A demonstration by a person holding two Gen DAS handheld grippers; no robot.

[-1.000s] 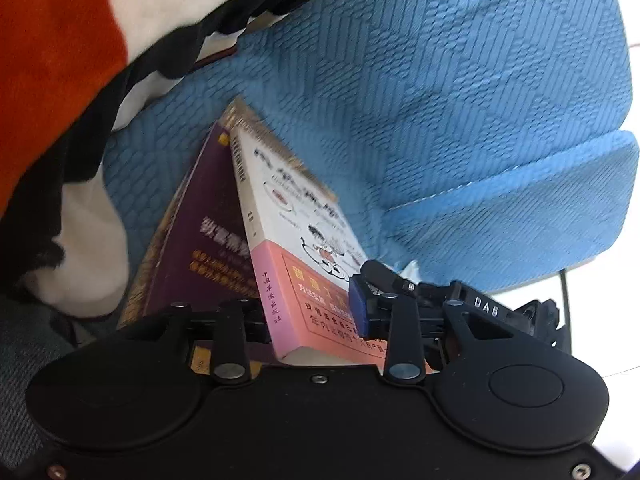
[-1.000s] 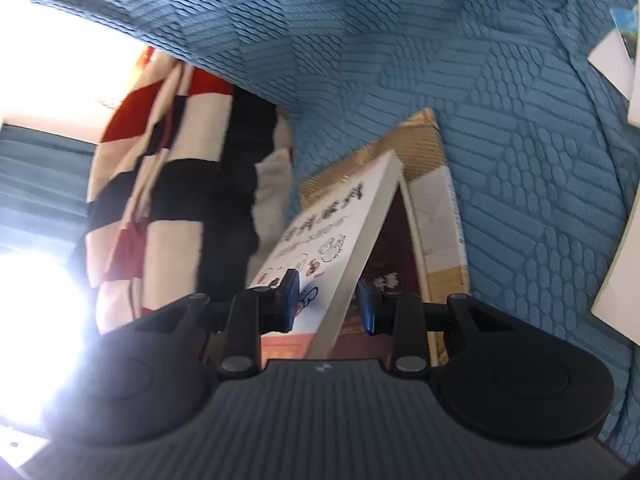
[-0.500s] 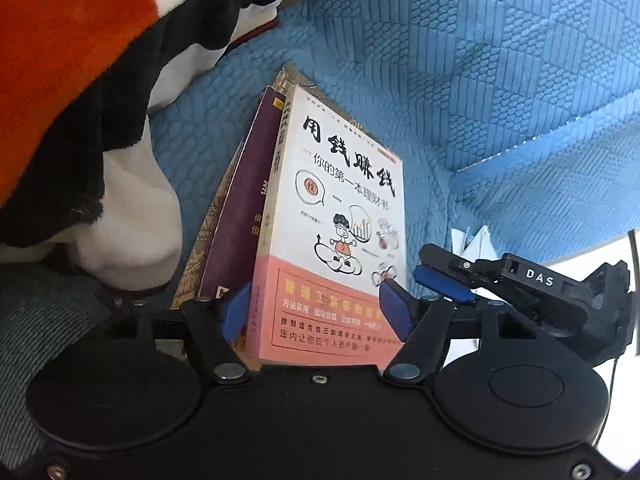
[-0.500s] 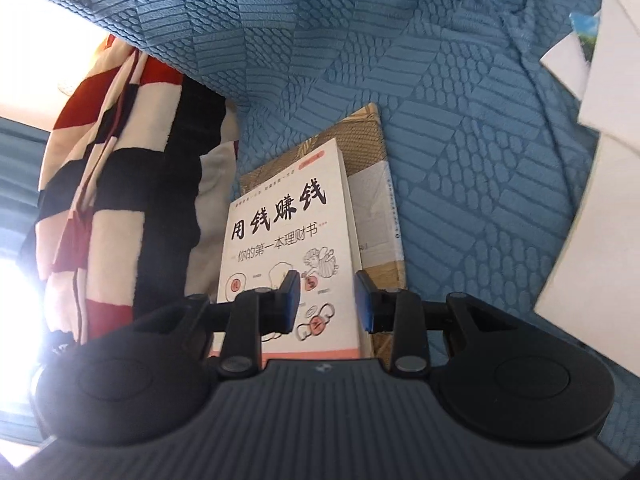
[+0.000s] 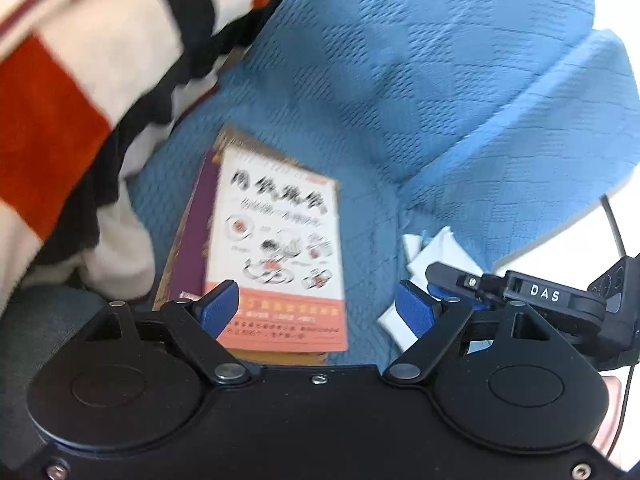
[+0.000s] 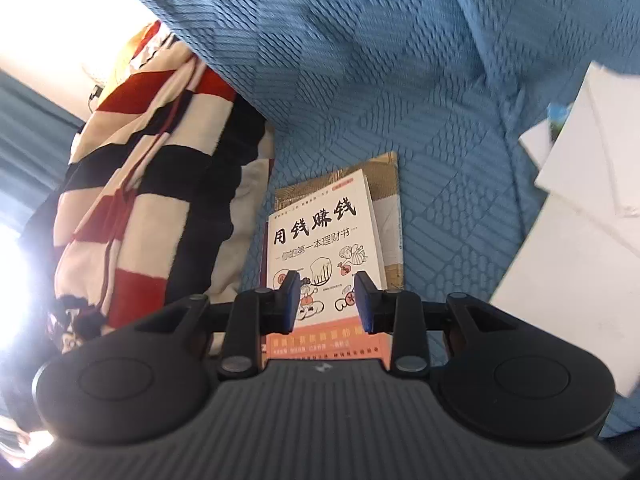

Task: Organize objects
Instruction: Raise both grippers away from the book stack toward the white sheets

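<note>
A white and orange book point(image 5: 276, 248) point(image 6: 320, 240) lies flat on top of a purple book point(image 5: 192, 248) and a gold-patterned book point(image 6: 386, 184), stacked on the blue sofa seat point(image 5: 380, 120). My left gripper point(image 5: 316, 310) hovers over the near end of the stack. Its jaws are opening wide and its pads do not touch the book. My right gripper point(image 6: 328, 300) hangs above the book's lower cover, jaws a little apart with nothing pressed between them. In the left wrist view the right gripper's black body point(image 5: 540, 292) shows at the right edge.
A red, white and black striped blanket point(image 5: 80, 100) point(image 6: 140, 200) is heaped against the left side of the stack. White papers point(image 6: 580, 220) point(image 5: 432, 248) lie on the seat to the right. The sofa back point(image 6: 380, 40) rises behind.
The white book went from standing tilted on its edge to lying flat on the stack. My left jaws opened off it, and both grippers rose and drew back.
</note>
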